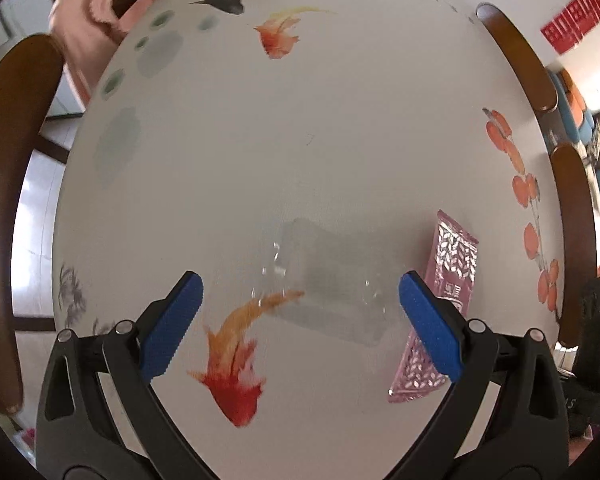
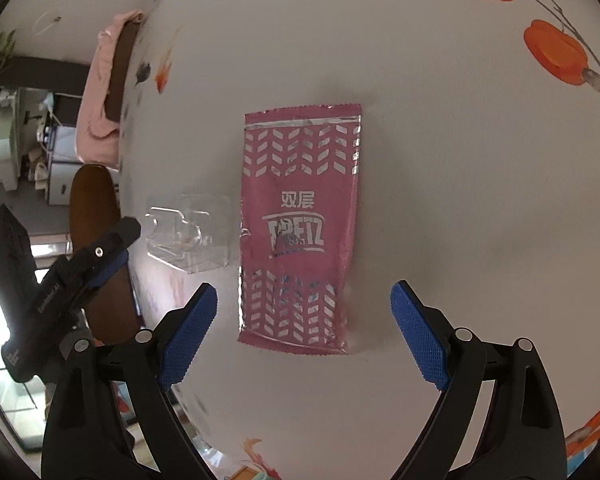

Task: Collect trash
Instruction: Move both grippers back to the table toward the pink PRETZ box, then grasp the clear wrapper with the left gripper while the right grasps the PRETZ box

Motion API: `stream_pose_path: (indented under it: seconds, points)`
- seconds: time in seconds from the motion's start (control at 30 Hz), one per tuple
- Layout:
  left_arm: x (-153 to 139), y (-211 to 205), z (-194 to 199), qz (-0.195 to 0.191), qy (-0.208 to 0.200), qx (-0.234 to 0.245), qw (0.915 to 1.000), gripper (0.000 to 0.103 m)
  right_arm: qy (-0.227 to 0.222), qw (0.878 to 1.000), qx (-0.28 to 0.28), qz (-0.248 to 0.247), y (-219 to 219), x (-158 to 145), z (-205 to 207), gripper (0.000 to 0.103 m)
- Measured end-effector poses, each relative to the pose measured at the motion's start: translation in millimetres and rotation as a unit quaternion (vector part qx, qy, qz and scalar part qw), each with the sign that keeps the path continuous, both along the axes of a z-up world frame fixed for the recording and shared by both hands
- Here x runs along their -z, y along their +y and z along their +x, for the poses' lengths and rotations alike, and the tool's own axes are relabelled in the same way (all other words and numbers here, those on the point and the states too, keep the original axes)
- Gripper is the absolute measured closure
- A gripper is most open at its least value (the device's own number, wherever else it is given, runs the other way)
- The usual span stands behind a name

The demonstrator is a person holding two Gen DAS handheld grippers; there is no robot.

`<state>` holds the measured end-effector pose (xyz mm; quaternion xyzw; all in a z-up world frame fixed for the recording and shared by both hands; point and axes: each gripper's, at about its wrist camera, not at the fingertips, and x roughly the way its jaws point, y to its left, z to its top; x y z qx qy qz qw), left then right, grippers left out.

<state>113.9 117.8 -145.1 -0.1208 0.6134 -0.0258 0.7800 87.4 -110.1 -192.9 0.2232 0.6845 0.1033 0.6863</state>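
Note:
A clear plastic tray [image 1: 332,284] lies flat on the white round table [image 1: 300,140], just ahead of my left gripper [image 1: 300,320], which hangs open above it with nothing held. A pink Pretz snack wrapper [image 1: 452,280] lies to the tray's right. In the right wrist view the same pink wrapper [image 2: 300,228] lies flat under my open right gripper [image 2: 304,332], and the clear tray [image 2: 188,236] sits to its left. The left gripper [image 2: 100,256] shows there as a black body at the table's left edge.
The table [image 2: 440,180] is printed with red goldfish [image 1: 232,372], orange fruit [image 1: 520,184] and grey-green spots. Brown wooden chair backs [image 1: 16,184] ring the table, one draped with pink cloth [image 1: 88,28]. Furniture and clutter stand beyond the rim [image 2: 12,148].

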Motion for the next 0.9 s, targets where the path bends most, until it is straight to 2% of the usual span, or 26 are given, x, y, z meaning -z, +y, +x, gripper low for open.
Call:
stream_pose_path:
  seconds: [0.3,0.37,0.43,0.5,0.63,0.73,0.77,0.87,0.9]
  points:
    - [10.9,3.9,21.6,0.008,-0.003,0.045,0.999,0.007,-0.017,1.0,0.013,-0.016,9.7,2.0,4.8,0.017]
    - [14.2,2.9,28.6,0.009,-0.002,0.056,0.9984,0.007,-0.018,1.0,0.016,-0.018,10.4,3.2,5.8,0.022]
    - [18.2,2.3,31.9,-0.007,0.012,0.066,0.9977,0.007,-0.015,1.0,0.014,-0.022,12.3,5.1,7.3,0.022]
    - [13.2,7.8,28.1,-0.024,0.004,0.064,0.9976,0.007,-0.011,1.0,0.02,-0.016,10.5,5.9,7.3,0.022]
    - [7.1,14.1,19.1,0.005,-0.01,0.106,0.9943,0.007,-0.012,1.0,0.021,-0.015,6.5,6.5,6.2,0.022]
    - [17.1,14.7,18.2,0.016,-0.001,0.12,0.9926,0.007,-0.007,1.0,0.019,-0.008,4.8,10.1,6.1,0.031]
    - [21.2,14.0,18.5,0.017,0.0,0.124,0.9922,0.008,-0.007,1.0,0.02,-0.009,4.0,11.5,6.3,0.032]
    - [30.0,10.4,20.8,0.014,-0.001,0.129,0.9915,0.021,-0.011,1.0,0.023,-0.012,5.7,10.0,9.1,0.036]
    - [32.4,8.4,21.8,0.014,0.0,0.131,0.9913,0.031,-0.01,1.0,0.02,-0.013,6.5,10.3,9.8,0.042]
